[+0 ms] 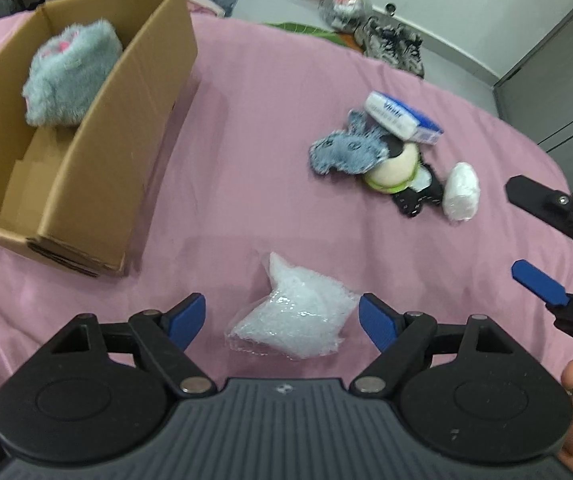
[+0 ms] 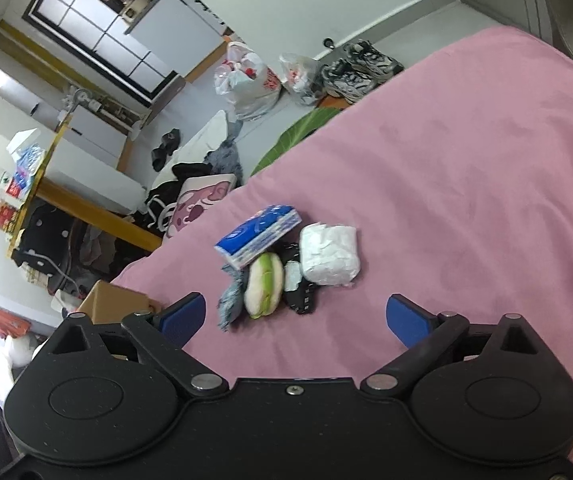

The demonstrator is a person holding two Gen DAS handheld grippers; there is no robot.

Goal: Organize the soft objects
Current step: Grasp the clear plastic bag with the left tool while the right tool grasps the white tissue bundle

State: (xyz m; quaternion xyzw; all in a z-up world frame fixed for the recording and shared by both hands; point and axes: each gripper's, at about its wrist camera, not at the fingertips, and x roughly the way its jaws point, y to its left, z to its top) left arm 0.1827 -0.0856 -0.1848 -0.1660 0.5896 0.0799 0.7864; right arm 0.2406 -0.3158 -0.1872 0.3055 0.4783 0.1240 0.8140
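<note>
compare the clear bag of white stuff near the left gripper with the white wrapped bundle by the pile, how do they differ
The clear bag lies alone on the pink sheet, between the open fingers of the left hand-held gripper; the white bundle sits at the edge of the pile, against the black item. The bag is see-through, glossy and irregular; the bundle is opaque and rounded. Both are white, soft-looking and still outside the cardboard box.

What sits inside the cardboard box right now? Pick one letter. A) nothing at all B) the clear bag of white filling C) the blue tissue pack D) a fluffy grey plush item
D: in the left wrist view the fluffy grey plush item lies inside the cardboard box, while the blue tissue pack and the clear bag of white filling lie on the pink sheet outside it.
</note>
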